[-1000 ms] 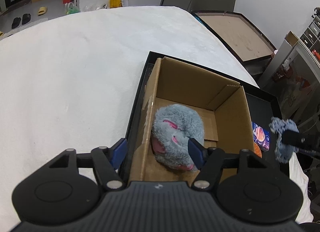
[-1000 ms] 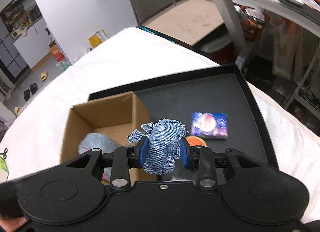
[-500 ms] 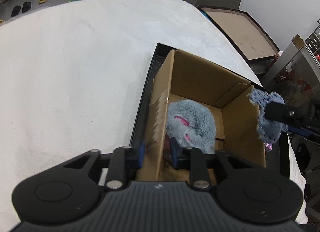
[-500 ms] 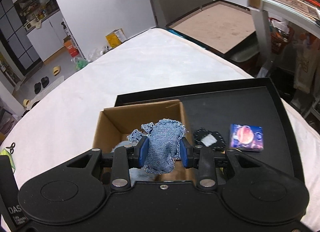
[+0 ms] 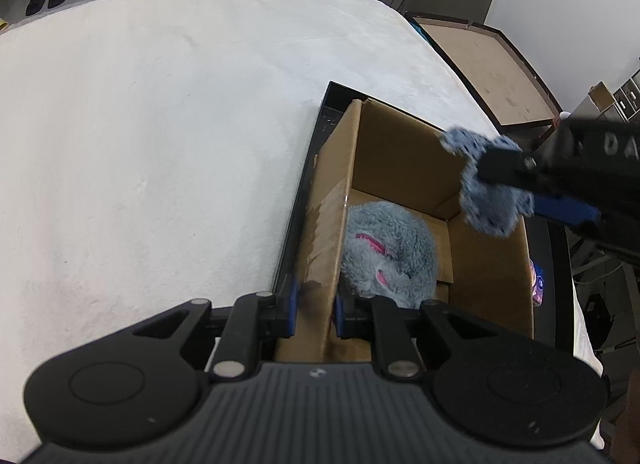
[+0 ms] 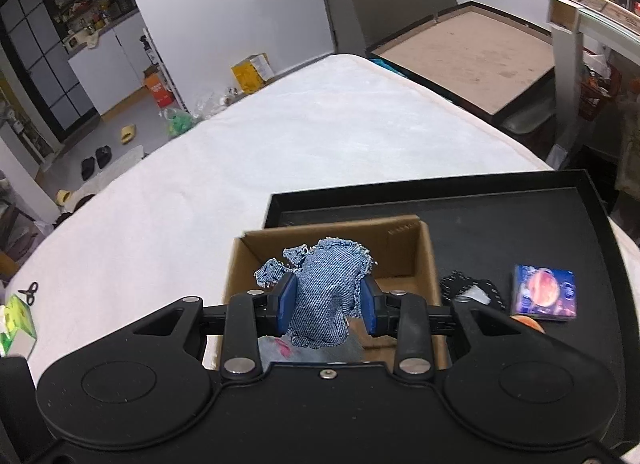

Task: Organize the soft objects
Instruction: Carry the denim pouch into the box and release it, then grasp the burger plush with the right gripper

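Fraying denim toy (image 6: 326, 290) above corrugated box (image 6: 404, 252)

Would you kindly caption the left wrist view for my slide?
Left gripper clamps the cardboard box wall; right gripper holds a denim toy above.

Right tool (image 6: 326, 306) clamps denim toy (image 6: 324, 292) above cardboard box (image 6: 404, 248)

Black left gripper (image 5: 315, 308); blue fingers (image 5: 291, 306); silver screws.
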`<state>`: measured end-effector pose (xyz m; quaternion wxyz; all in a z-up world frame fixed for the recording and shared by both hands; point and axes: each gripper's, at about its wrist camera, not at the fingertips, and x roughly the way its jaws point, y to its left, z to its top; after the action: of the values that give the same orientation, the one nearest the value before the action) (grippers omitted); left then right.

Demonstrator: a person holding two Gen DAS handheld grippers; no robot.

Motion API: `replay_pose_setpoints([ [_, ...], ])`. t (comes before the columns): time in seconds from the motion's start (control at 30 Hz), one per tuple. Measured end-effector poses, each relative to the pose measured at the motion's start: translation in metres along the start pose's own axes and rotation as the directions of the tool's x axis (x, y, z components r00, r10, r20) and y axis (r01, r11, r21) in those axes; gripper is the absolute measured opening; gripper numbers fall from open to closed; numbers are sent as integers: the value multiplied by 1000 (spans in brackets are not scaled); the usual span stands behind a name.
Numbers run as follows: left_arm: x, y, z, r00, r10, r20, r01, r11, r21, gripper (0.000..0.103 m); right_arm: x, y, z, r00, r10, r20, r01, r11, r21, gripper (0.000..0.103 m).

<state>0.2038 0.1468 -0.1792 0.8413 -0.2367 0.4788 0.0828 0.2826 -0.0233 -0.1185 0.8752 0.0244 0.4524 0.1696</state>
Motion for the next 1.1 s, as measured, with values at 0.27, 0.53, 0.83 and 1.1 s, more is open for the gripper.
replay_pose_setpoints([
  [0.27,3,0,2,1000,-1,-4,1,1000,-12,16,4,11,1,997,83,-1,-83,997,7,41],
  [0.53,2,-3,2,1000,13,2,-13,1000,1,17,-9,-18,-5,999,47,-4,-47,998,43,41],
  [0.83,-3,-15,1,998,57,23,-57,998,25,27,-25,-60,-11,1000,5,3,-6,996,86,41],
  [1.1,-7,-25,1,995,82,50,-84,996,33,55,-28,-102,-18,1000,-30,4,29,991,127,50],
])
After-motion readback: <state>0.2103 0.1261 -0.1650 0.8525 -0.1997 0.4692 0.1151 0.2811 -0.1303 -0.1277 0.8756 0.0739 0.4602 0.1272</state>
